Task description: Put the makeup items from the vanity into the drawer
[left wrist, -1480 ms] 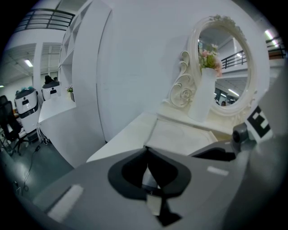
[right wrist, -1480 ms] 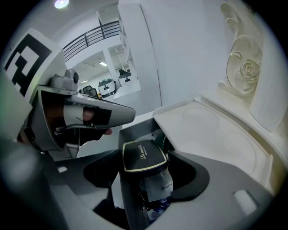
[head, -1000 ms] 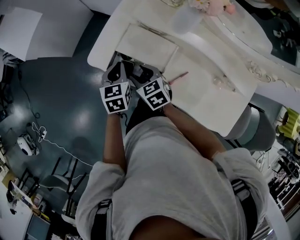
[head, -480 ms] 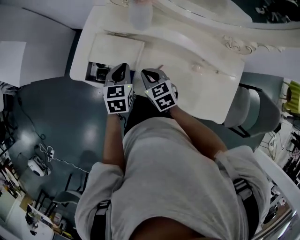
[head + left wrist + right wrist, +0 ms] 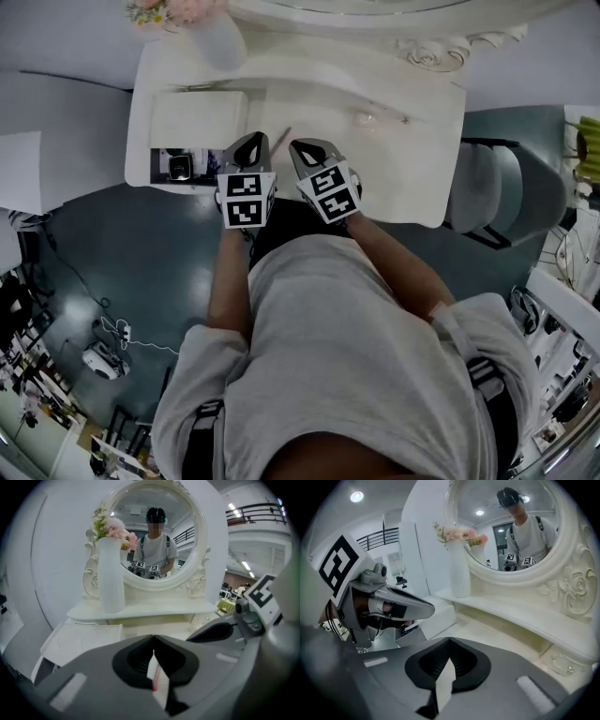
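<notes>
My left gripper (image 5: 251, 141) and right gripper (image 5: 305, 147) hover side by side over the front of the white vanity (image 5: 412, 178). Both are shut with nothing between the jaws, as the left gripper view (image 5: 153, 639) and the right gripper view (image 5: 450, 641) show. A thin pink pencil-like makeup item (image 5: 284, 137) lies on the top between the two tips. The open drawer (image 5: 161, 178) juts from the vanity's left front and holds dark items (image 5: 185, 165). That drawer (image 5: 389, 641) also shows below the left gripper's body in the right gripper view.
A white vase of pink flowers (image 5: 217, 37) stands at the back left by the round mirror (image 5: 154, 531). A flat white tray (image 5: 197, 117) lies behind the drawer. A grey chair (image 5: 497, 187) stands to the right. Cables and gear lie on the dark floor (image 5: 103, 356).
Both grippers have moved right along the vanity front, away from the open drawer, which now shows to their left. The pink item now lies between their tips.
</notes>
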The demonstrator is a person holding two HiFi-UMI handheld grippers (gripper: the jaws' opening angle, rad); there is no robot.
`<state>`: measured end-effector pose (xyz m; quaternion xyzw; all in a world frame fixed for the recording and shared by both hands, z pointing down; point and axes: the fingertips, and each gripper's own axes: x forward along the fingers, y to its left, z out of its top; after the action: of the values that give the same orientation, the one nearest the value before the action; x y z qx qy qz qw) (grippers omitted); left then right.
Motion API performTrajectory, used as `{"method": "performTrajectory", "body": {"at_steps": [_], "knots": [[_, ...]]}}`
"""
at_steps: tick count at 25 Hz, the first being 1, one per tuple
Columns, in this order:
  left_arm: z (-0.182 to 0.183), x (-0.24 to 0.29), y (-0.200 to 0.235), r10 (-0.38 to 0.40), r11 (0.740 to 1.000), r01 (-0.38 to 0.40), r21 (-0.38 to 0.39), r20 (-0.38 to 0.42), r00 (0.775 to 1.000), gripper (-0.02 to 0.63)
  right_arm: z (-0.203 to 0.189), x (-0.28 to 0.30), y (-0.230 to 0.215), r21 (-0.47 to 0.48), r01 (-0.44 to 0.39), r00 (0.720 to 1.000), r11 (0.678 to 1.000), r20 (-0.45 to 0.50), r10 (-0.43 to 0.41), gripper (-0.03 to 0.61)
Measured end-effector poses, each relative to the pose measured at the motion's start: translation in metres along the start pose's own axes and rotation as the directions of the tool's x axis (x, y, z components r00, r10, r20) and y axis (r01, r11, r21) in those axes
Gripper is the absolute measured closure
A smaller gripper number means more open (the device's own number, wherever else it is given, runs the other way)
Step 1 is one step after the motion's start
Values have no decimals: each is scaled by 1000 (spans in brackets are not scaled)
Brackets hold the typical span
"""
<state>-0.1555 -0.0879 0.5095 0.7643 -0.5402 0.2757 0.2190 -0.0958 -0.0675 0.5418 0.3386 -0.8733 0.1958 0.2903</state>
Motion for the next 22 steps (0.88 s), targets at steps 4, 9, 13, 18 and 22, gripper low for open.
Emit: {"method": "performTrajectory", "body": {"at_steps": [4, 9, 13, 18, 22], "knots": [[8, 16, -38, -66, 994, 67, 82, -16, 998, 611, -14, -20, -35, -68, 88, 996, 994, -4, -89, 580], [17, 38, -92, -186, 965, 190, 179, -41, 982, 611, -31, -51, -79, -23, 171, 985, 985, -9, -171, 580], [26, 54, -132, -260, 922, 272, 275, -78, 962, 611, -49, -81, -107, 97, 241, 970, 966, -10, -242, 580], [29, 72, -177, -310, 805, 351, 478, -165, 936, 611, -72, -112, -130, 199, 321, 945, 926, -8, -326, 580], [22, 84, -201, -309, 714, 383, 586, -227, 924, 611, -87, -128, -143, 283, 345, 933, 895, 0, -360, 580]]}}
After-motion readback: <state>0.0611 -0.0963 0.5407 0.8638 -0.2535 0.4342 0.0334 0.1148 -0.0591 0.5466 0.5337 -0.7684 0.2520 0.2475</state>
